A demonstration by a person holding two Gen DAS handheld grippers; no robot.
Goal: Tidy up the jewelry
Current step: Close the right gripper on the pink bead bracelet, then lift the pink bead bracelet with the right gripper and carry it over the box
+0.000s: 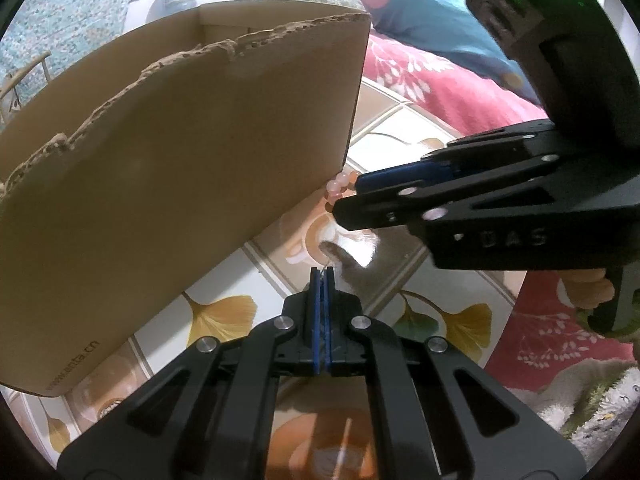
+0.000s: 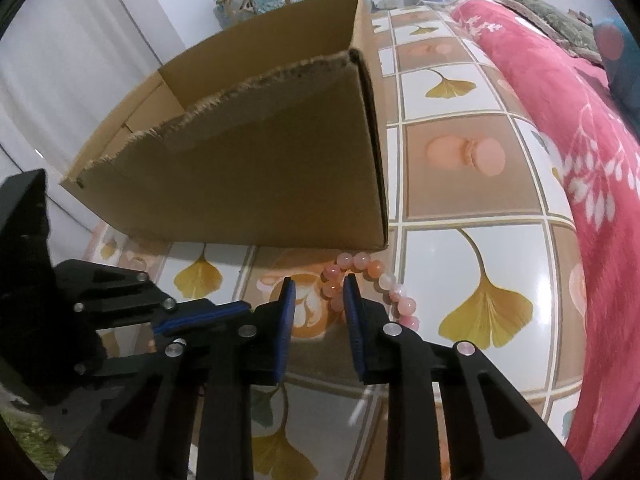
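R tongs (image 2: pixel 318 300) half-spread around the pink bead bracelet (image 2: pixel 370 280), pads not yet pinching; L tongs (image 1: pixel 322 280) pressed together, maybe on a thin thread. Risk: beads roll, slip out, or tongs bump cardboard box (image 2: pixel 248 184) just beyond.

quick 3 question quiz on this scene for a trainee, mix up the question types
1. True or false: the pink bead bracelet lies inside the cardboard box.
2. Which hand-held gripper has its jaws fully together: A) the left hand-held gripper, B) the right hand-held gripper, C) both?
3. Fill in: the bracelet lies on the tiled cloth near the box's front ____.

Key
1. False: it lies on the cloth outside the box, by its corner.
2. A: its blue pads meet, and what, if anything, they pinch is too small to tell; the right one's jaws stand apart, with bracelet beads in the gap.
3. corner
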